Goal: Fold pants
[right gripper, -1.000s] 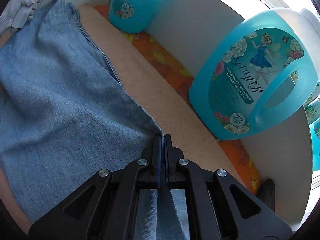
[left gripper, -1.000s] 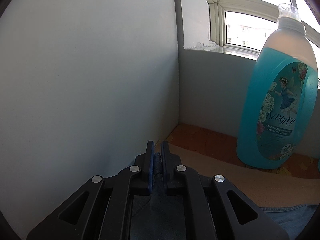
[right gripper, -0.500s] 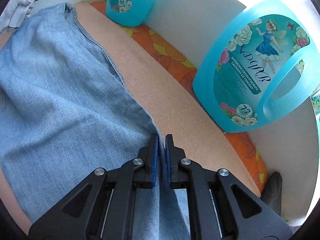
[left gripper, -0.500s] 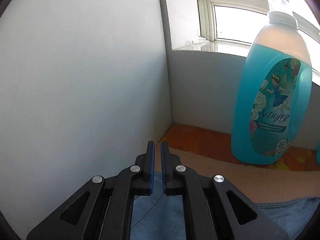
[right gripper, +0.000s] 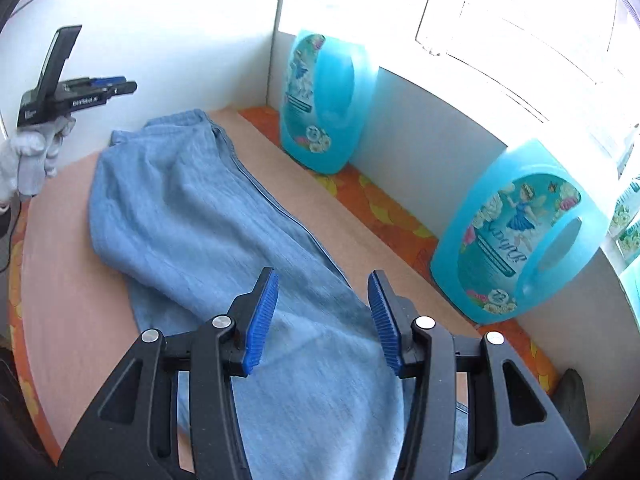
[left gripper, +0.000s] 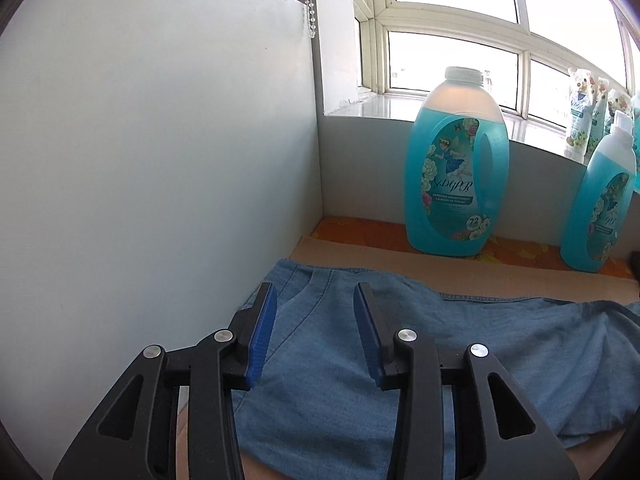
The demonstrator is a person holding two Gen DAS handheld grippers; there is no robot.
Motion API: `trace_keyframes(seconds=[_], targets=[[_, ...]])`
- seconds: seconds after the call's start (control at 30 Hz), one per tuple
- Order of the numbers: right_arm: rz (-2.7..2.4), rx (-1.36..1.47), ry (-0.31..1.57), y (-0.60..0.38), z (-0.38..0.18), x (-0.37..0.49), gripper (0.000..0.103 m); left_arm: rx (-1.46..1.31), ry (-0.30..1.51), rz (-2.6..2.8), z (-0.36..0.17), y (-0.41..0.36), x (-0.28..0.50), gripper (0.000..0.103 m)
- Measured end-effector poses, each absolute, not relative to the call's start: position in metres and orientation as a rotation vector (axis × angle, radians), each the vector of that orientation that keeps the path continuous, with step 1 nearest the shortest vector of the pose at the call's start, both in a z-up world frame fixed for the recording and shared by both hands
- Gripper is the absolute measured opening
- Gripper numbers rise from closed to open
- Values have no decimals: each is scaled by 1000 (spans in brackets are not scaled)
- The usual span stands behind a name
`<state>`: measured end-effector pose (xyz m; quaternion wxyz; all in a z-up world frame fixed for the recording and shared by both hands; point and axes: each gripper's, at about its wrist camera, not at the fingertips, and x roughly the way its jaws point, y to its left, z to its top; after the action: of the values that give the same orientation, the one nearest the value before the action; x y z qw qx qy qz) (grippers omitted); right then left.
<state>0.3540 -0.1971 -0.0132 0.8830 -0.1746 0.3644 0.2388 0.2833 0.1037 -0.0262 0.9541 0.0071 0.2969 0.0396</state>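
Light blue denim pants lie folded lengthwise on the tan table top, running from the far left corner toward the near right. In the left wrist view the pants spread below my left gripper, whose jaws are opening with nothing pinched between them. My right gripper hovers over the near end of the pants, its jaws also opening and free of the cloth. The right wrist view shows the left gripper held up at far left by a white-gloved hand.
Two large blue detergent bottles stand along the back wall on an orange flowered cloth. A white wall panel closes the left side. More bottles sit on the window sill.
Both grippers let go of the pants and opened. Both lifted and drew back, so more of the pants shows; the cloth now lies flat on the table.
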Motion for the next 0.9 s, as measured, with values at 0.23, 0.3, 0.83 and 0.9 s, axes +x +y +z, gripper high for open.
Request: trace_keyframes(seconds=[0.23, 0.3, 0.83, 0.9], targets=[[652, -331, 741, -116, 4, 382, 53, -53, 713, 79, -65, 127, 235, 39], [691, -318, 749, -88, 3, 400, 53, -71, 750, 59, -75, 130, 228, 39], [816, -282, 894, 95, -82, 548, 53, -172, 807, 111, -111, 171, 226, 39], [822, -277, 906, 111, -92, 564, 53, -175, 814, 108, -114, 174, 228, 39]])
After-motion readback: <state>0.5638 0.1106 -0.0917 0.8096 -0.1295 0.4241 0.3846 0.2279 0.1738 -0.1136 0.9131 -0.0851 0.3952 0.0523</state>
